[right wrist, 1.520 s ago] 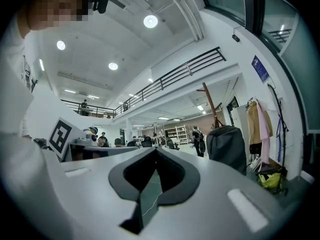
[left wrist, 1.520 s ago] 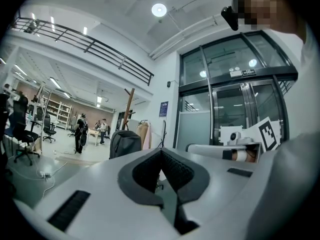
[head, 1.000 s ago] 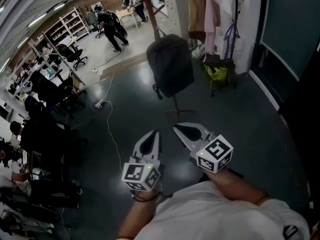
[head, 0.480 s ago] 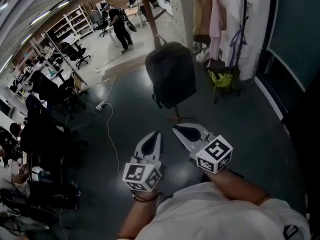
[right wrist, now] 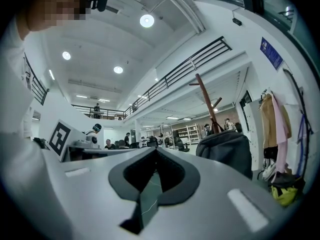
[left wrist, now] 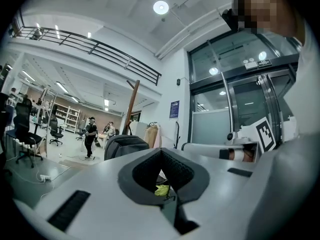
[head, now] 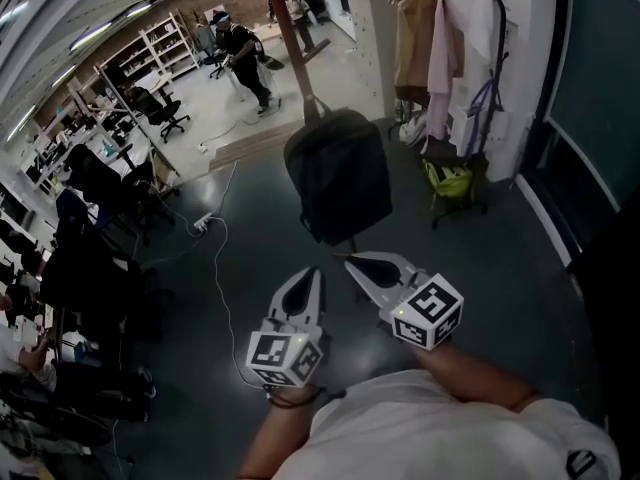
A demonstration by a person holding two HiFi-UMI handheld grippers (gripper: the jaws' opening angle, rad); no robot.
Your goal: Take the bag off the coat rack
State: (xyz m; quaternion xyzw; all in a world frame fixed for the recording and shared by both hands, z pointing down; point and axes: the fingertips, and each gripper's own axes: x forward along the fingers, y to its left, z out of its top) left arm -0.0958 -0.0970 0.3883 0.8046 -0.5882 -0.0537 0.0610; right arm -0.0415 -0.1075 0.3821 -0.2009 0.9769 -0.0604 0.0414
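A dark bag [head: 338, 173] is hanging from the wooden coat rack [head: 288, 30] while a person is pointing two hand-held grippers toward it.
The dark floor [head: 500, 258] is filling most of the head view, and the coat rack is rising from it at a slant, its foot hidden behind the bag. The bag is hanging by its top loop against the pole, well off the floor, ahead of both grippers and touching neither. To the right, coats [head: 432, 48] are hanging along the wall above a green sack [head: 449, 180]. The left hand-held gripper [head: 310, 272] and the right hand-held gripper [head: 352, 260] are hovering side by side below the bag, each with its jaws pressed together on nothing. A thin white cable [head: 224, 268] is trailing across the floor to their left.
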